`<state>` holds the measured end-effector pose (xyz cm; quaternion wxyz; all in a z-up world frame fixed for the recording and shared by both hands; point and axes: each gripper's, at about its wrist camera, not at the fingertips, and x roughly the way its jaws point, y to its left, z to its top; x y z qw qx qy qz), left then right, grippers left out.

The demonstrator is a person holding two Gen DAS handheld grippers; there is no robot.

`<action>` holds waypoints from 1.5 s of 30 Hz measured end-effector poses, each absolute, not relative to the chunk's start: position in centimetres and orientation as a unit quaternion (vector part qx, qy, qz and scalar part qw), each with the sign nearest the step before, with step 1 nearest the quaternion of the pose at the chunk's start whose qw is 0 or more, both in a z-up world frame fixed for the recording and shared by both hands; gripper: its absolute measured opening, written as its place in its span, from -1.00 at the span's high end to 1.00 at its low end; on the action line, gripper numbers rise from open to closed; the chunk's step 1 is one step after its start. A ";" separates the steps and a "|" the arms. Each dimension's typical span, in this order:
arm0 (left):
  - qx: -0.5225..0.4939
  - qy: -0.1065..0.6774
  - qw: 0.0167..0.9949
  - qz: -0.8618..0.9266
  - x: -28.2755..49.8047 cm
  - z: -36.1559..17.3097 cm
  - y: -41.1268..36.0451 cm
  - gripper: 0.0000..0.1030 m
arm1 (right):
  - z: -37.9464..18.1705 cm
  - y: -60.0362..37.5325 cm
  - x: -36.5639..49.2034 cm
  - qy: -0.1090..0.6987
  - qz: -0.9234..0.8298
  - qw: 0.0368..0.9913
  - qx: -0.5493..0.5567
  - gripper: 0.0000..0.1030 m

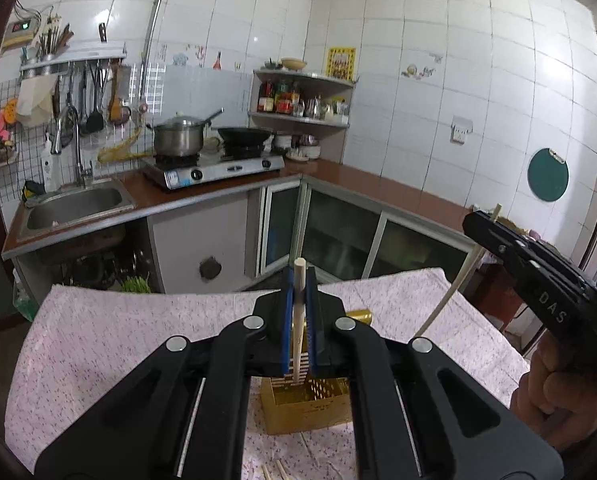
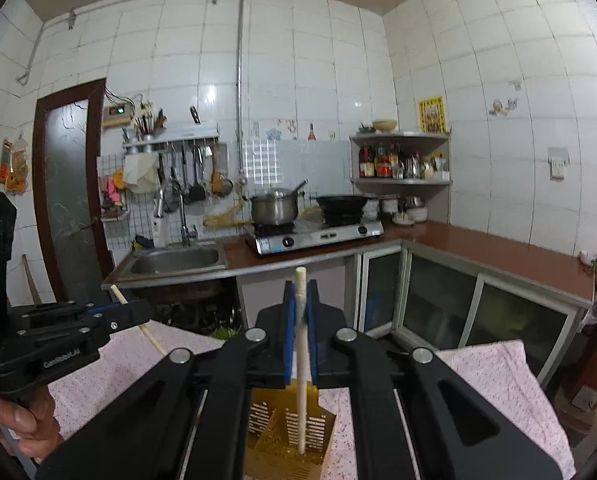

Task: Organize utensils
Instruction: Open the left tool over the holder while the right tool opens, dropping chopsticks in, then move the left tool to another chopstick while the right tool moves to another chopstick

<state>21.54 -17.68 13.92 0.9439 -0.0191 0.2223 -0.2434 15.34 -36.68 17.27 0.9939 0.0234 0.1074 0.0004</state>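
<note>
A: Two chopsticks, one clamped upright in each tool: the left tool [image 1: 298,312] and right tool [image 2: 300,344] both hover above the gold holder [image 2: 290,436].

B: Light, stiff, probably slick; a mid-shaft grip seems safest.

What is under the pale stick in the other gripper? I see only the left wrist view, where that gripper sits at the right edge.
Observer: In the right wrist view, the right gripper holds its pale wooden chopstick with the lower end over the golden perforated utensil holder.
Operator: Is that holder one open box?
Observer: No, a slotted divider splits it into compartments.
Operator: Anything left of the steel sink?
Observer: A brown-framed frosted glass door.
</note>
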 end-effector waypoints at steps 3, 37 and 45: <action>-0.021 0.244 0.939 -0.241 22.7 12.8 -17.8 0.92 | 15.5 -37.3 17.3 0.147 0.005 0.988 0.041 0.88; -0.053 0.360 0.924 -0.121 11.4 -2.5 -5.6 -0.14 | -0.3 -46.1 1.0 0.311 -0.130 0.936 0.104 0.45; -0.040 0.392 0.910 -0.128 10.4 -5.6 -7.9 -0.14 | -2.3 -43.8 1.2 0.335 -0.108 0.932 0.088 0.45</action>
